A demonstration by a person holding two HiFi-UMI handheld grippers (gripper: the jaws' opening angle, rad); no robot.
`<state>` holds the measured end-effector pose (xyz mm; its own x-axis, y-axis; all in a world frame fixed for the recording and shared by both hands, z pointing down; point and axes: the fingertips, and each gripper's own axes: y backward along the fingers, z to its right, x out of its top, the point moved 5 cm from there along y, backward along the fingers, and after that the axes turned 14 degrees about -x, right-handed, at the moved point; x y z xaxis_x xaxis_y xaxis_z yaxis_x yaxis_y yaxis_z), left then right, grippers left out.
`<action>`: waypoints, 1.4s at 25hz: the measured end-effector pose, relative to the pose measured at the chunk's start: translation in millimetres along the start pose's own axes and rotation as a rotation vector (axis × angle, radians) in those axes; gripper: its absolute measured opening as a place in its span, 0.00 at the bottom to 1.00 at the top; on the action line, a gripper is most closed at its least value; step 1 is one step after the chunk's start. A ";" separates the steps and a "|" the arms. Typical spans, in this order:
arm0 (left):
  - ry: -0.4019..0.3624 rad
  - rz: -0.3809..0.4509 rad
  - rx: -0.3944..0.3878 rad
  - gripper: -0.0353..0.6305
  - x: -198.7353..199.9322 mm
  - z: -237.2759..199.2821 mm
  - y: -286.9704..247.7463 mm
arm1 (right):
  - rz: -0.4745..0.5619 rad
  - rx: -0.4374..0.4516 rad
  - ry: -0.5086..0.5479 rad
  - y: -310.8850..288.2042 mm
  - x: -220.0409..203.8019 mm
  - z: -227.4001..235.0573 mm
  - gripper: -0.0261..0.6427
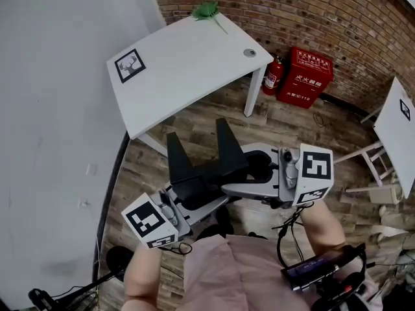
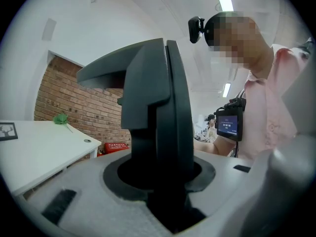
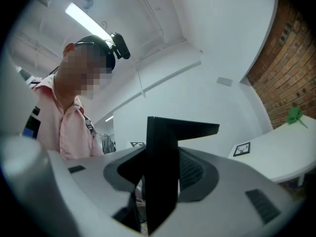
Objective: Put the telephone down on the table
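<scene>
The telephone is a black, angular thing with two upright wedge-shaped parts, held in the air in front of my chest. My left gripper comes in from the left and my right gripper from the right, pointing toward each other. In the left gripper view the grey jaws close round a black upright of the telephone. The right gripper view shows the same hold on the other upright. The white table stands ahead, apart from the telephone.
On the table lie a green plant-like thing at the far edge and a deer picture at the left. A red fire-extinguisher box stands by the brick wall. Another white table is at the right. A white wall runs along the left.
</scene>
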<state>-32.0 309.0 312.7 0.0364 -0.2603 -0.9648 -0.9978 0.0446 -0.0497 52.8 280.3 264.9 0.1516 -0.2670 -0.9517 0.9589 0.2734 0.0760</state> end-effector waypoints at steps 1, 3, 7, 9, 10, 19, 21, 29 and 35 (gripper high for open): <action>-0.003 0.001 -0.005 0.30 4.1 -8.2 3.3 | 0.001 -0.005 0.004 -5.7 4.0 5.9 0.31; -0.010 0.003 -0.014 0.30 10.8 -21.8 9.6 | 0.002 -0.016 0.011 -16.1 10.4 15.5 0.31; -0.017 -0.001 -0.030 0.30 17.8 -40.1 17.7 | 0.008 -0.031 0.018 -29.4 16.8 28.1 0.31; -0.020 -0.003 -0.043 0.30 18.8 -48.3 17.7 | 0.010 -0.043 0.023 -31.3 17.7 34.5 0.31; -0.019 -0.002 -0.049 0.30 18.7 -52.2 17.1 | 0.009 -0.049 0.024 -31.6 17.6 38.0 0.31; 0.061 0.002 -0.095 0.30 4.7 -100.9 -5.7 | -0.005 -0.102 -0.034 -23.1 6.6 91.6 0.31; 0.080 0.000 -0.099 0.30 1.8 -117.9 -13.9 | -0.011 -0.109 -0.051 -20.0 4.5 111.1 0.31; 0.131 0.023 -0.078 0.30 8.4 -210.7 -52.5 | -0.037 -0.097 -0.089 -14.0 17.2 214.6 0.31; 0.180 0.033 -0.027 0.30 20.2 -280.9 -76.9 | -0.065 -0.054 -0.137 -16.3 31.9 294.7 0.31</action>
<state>29.7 29.4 369.6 -0.0043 -0.4280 -0.9038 -0.9995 0.0302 -0.0095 112.8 -4.9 320.9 0.1248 -0.4079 -0.9044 0.9540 0.2997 -0.0035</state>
